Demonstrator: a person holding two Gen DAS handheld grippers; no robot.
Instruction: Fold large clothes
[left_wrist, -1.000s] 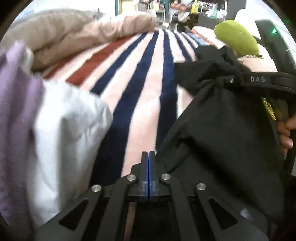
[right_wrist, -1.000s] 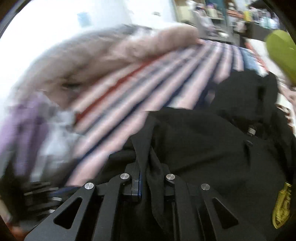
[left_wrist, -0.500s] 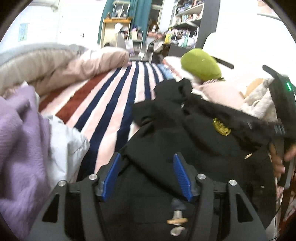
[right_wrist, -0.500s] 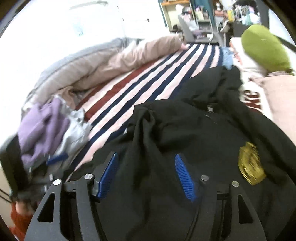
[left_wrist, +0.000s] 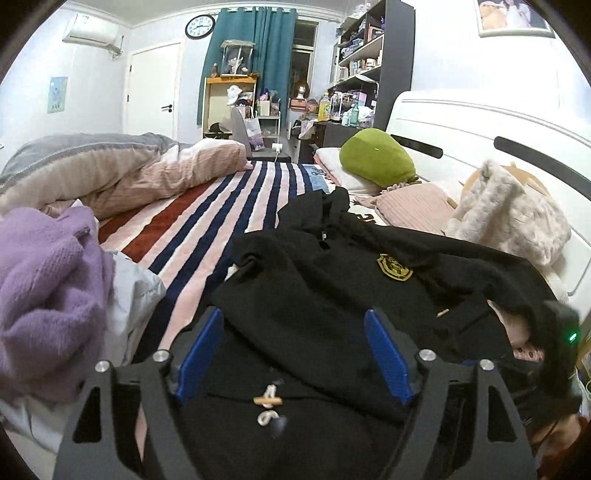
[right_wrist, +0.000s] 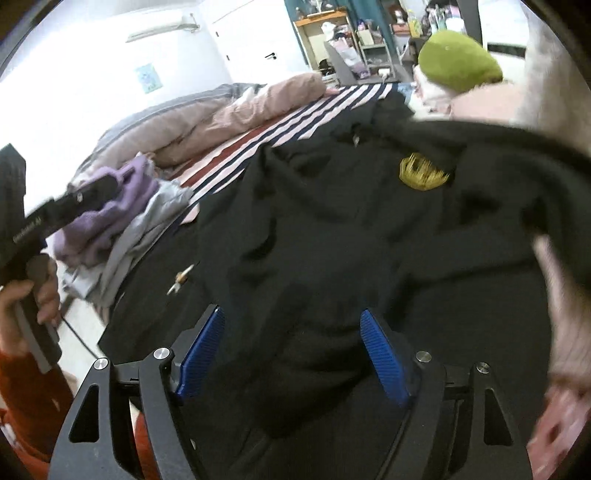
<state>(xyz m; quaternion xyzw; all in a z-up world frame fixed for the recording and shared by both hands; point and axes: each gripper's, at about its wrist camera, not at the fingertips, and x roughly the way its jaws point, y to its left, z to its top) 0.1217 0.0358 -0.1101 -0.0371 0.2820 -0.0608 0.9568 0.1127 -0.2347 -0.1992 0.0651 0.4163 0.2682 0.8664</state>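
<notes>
Black hoodie (left_wrist: 332, 295): lies crumpled on the striped bed (left_wrist: 221, 221), gold badge (left_wrist: 394, 266) facing up, a toggle cord (left_wrist: 267, 402) near the front hem
Left hand-held gripper (left_wrist: 293, 354): blue pads spread wide, hovering over the hoodie's lower part, nothing clamped between them
Right hand-held gripper (right_wrist: 291, 350): blue pads equally wide apart above a bunched fold of black cloth, gripping nothing
Purple sweater (left_wrist: 40, 295): heaped at the bed's left edge on a pale grey garment (left_wrist: 133, 295)
Green plush (left_wrist: 376, 162): on the pillows by the headboard
Pink duvet (left_wrist: 147, 177): bunched along the far left side
</notes>
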